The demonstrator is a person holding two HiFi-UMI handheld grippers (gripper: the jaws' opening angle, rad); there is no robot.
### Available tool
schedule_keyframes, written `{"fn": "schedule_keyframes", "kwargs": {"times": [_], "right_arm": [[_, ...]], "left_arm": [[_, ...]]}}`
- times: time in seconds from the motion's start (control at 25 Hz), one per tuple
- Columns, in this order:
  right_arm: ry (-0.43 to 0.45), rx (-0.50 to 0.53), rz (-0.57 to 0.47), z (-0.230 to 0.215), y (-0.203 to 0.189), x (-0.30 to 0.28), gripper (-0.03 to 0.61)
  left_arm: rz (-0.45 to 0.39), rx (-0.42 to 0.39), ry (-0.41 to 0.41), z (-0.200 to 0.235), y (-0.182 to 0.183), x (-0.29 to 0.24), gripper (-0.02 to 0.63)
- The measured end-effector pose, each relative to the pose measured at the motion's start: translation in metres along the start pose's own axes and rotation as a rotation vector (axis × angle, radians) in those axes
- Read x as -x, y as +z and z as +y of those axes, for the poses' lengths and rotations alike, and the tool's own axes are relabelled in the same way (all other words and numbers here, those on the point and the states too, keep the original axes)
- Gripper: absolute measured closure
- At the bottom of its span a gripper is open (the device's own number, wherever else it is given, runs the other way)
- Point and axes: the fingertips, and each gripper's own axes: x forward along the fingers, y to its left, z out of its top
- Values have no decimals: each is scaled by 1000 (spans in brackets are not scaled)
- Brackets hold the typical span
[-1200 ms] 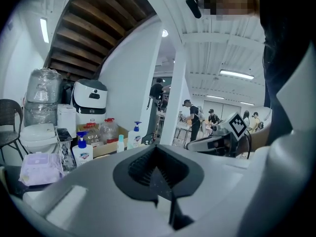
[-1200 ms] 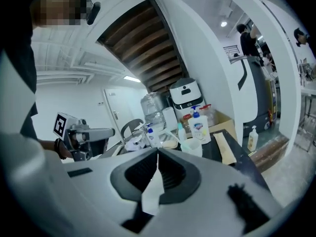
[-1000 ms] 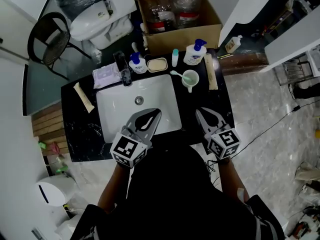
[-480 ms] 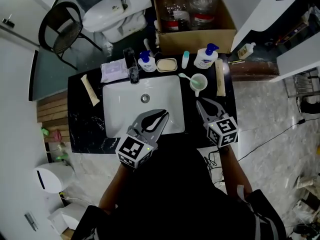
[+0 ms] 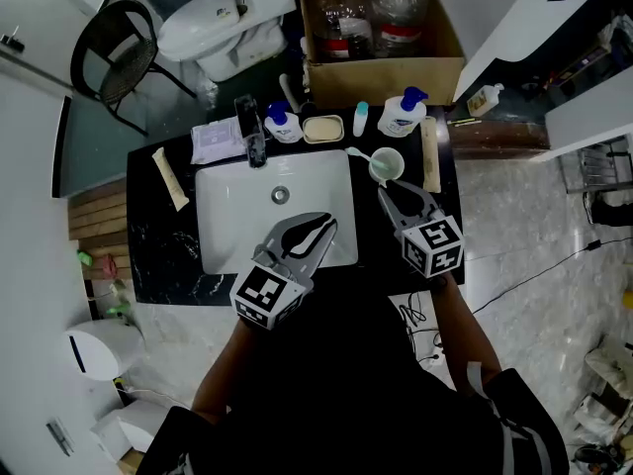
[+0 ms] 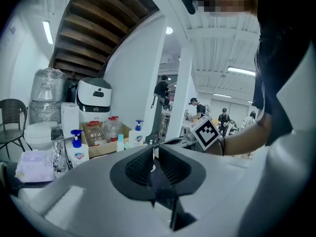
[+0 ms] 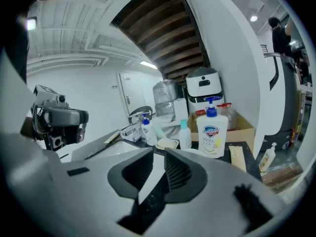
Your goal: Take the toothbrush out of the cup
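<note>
Right tongs (image 5: pixel 386 194) empty, jaws slightly apart, near pale green plastic cup (image 5: pixel 387 164); left tongs (image 5: pixel 326 224) likewise. Risk: tipping cup through off-centre bite on slim pale toothbrush (image 5: pixel 354 152).

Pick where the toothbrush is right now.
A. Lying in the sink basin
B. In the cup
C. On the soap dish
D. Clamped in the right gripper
B: the toothbrush leans out of the cup beside the sink, and the right gripper is just short of it.
</note>
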Motion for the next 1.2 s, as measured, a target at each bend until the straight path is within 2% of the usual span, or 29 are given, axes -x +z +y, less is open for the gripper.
{"fn": "schedule_keyframes", "kwargs": {"times": [0.64, 0.96, 1.2], "right_arm": [[23, 36, 66, -16, -2, -48, 502], [-14, 84, 100, -29, -5, -65, 476], [-13, 170, 133, -24, -6, -77, 463]], "left_arm": [[37, 131, 54, 24, -32, -9, 543], [45, 142, 73, 29, -37, -3, 543], [45, 142, 81, 33, -35, -2, 543]]}}
